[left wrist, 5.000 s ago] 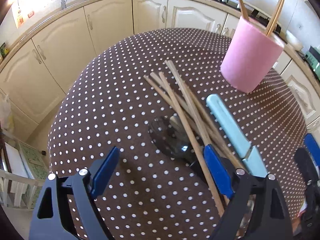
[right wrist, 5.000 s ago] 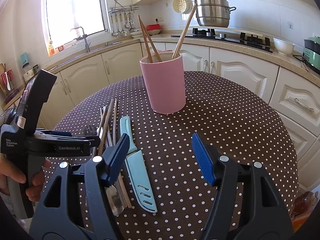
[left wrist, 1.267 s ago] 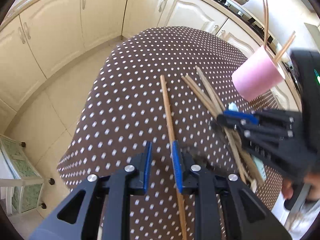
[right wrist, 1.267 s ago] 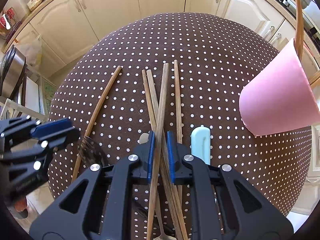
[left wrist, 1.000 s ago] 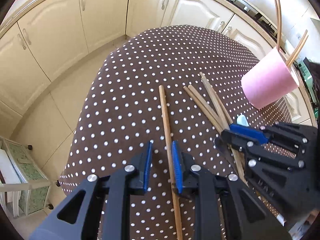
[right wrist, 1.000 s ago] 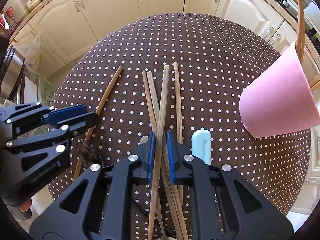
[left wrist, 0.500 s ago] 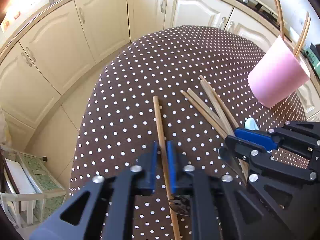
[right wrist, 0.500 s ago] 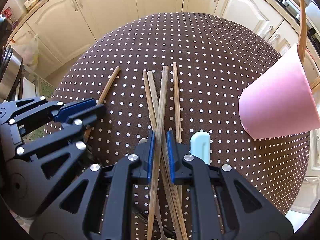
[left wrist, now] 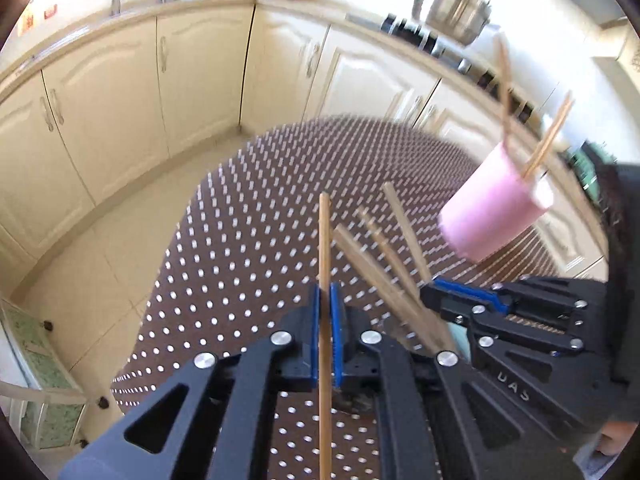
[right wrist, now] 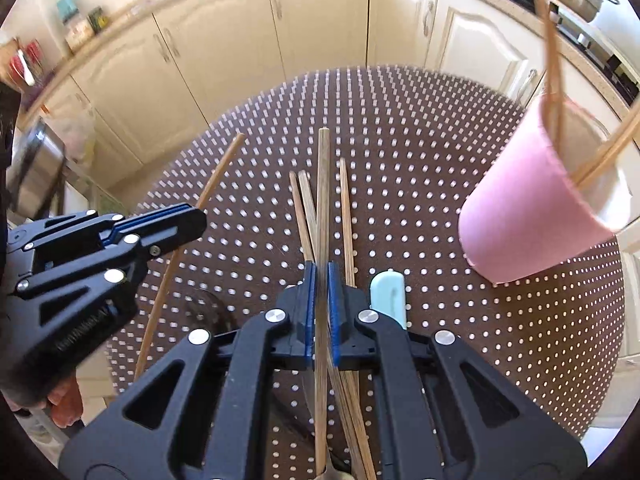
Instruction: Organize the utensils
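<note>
My left gripper [left wrist: 325, 308] is shut on a single wooden chopstick [left wrist: 325, 240], which runs straight up between the blue pads. In the right wrist view, my right gripper [right wrist: 321, 280] has its jaws closing tight on another chopstick [right wrist: 322, 184], held above several chopsticks [right wrist: 304, 208] lying on the table. The left gripper [right wrist: 188, 220] is at the left there, with its chopstick [right wrist: 218, 180] slanting past it. A pink cup [right wrist: 520, 208] with chopsticks in it stands at the right, also in the left wrist view [left wrist: 492, 216]. The right gripper [left wrist: 432, 294] sits close beside the left.
A knife in a pale blue sheath [right wrist: 388, 296] lies right of the right gripper. A dark spoon-like utensil [right wrist: 208, 312] lies under the left gripper. The round table has a brown dotted cloth [right wrist: 440, 140]. Cream cabinets [left wrist: 120, 100] curve behind it, and floor lies beyond its left edge.
The left jaws closed onto the lone chopstick and lifted it. The right gripper also rose with its chopstick. Both views have tilted up towards the cabinets.
</note>
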Available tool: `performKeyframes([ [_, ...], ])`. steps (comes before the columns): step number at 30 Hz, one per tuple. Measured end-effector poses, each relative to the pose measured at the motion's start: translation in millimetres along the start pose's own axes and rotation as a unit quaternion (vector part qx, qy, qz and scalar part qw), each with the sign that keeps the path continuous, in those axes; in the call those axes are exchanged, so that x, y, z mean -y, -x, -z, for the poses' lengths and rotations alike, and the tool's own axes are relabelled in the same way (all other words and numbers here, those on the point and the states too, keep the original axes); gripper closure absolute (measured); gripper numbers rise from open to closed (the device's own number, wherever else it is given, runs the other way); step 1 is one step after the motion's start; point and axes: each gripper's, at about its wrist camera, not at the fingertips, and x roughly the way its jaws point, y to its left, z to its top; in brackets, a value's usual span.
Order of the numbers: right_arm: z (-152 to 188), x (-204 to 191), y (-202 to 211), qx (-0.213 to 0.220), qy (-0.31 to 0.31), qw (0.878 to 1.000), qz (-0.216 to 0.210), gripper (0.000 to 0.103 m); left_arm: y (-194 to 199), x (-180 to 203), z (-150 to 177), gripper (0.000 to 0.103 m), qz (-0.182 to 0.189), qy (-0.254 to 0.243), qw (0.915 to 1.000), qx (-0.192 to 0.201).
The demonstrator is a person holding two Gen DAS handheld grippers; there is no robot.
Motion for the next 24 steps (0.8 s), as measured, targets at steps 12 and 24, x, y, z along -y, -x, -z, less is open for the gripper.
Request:
performKeyframes([
  [12,29.9,38.2,94.9,0.147,-0.039,0.987,-0.050,0.097,80.0,64.2,-10.1,0.098,0.068,-0.043,0.9811,0.176],
  [24,40.9,98.8,209.4,0.348,-0.082,0.934,0.011,0.097,77.6,145.3,-39.3,0.098,0.153,-0.072,0.9361,0.308],
])
